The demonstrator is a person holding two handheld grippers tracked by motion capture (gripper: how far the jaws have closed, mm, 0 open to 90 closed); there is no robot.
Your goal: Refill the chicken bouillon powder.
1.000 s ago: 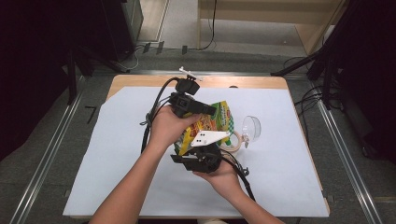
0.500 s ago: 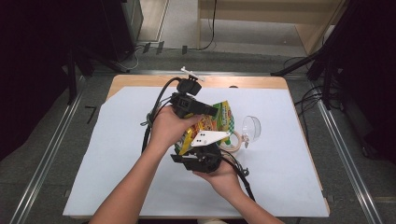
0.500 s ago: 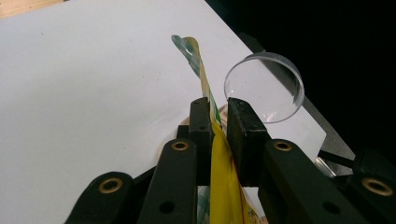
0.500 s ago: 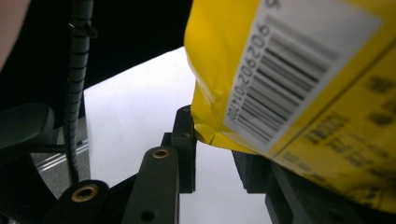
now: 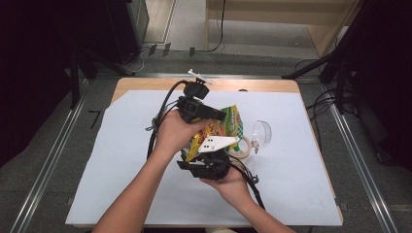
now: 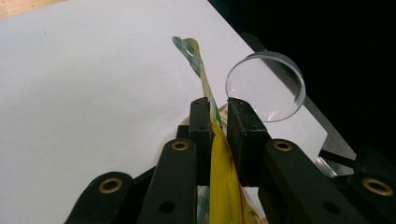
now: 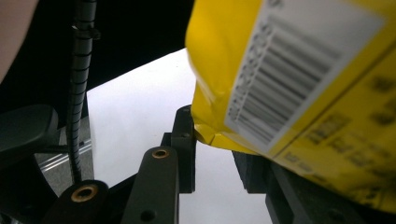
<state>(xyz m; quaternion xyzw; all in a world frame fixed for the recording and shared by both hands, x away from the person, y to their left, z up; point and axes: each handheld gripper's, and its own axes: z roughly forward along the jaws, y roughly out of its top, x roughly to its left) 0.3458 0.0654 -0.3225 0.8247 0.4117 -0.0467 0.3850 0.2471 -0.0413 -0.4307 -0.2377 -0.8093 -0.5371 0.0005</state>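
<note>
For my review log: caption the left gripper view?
Left gripper pinching yellow snack bag, clear round lid beyond.

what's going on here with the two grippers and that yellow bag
A person holds a gripper in each hand over the white-covered table. The left gripper is clamped on the thin edge of a yellow snack bag, holding it up off the table. The right gripper sits under the bag's barcode corner, jaws apart. A clear plastic lid and a tape roll lie beside them.
</note>
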